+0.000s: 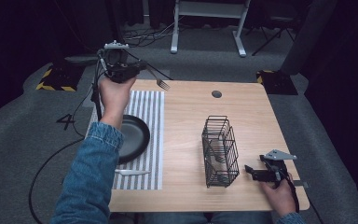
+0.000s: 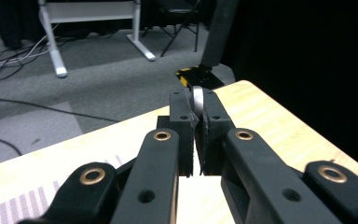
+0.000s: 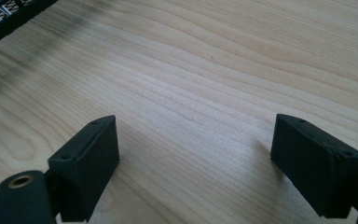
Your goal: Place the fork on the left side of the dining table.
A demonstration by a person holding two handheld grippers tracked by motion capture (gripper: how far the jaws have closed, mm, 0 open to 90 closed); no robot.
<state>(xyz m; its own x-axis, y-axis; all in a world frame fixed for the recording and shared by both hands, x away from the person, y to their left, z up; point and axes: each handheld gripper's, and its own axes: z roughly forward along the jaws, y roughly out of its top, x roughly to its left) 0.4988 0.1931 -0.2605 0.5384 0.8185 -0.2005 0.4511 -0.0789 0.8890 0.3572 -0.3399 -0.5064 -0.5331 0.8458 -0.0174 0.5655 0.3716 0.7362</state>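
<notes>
While the fork (image 1: 161, 83) hangs in the air above the far left corner of the table (image 1: 242, 112), its handle is pinched in the left gripper (image 1: 137, 69), whose jaws are pressed together on it. In the left gripper view a sliver of bright metal (image 2: 197, 98) shows between the closed jaw pads. The fork's long axis runs from the gripper toward the person's right and slightly down, tines outermost, over the far edge of the striped placemat (image 1: 153, 121).

My judgement is that the wire cutlery basket (image 1: 220, 150) is the likely destination. It lies well apart from the fork, to the right and nearer the person, so the left hand (image 1: 114, 95) would have to carry the fork across and tip it tines-down or handle-down to pass the narrow open top. The right gripper (image 1: 257, 173) is much nearer the basket, resting just beside its right side on the table with its jaws spread wide and nothing between them.

The fork is thin, smooth, shiny metal and could pivot in a pinch near its end. The basket is a tall black grid of thin wire, rectangular, and some cutlery seems to stand inside, though I cannot tell which pieces. A round, dark, matte plate (image 1: 134, 137) sits on the grey-and-white mat, and a white plastic knife (image 1: 131, 172) lies near the mat's front edge. The tabletop is pale wood grain.
</notes>
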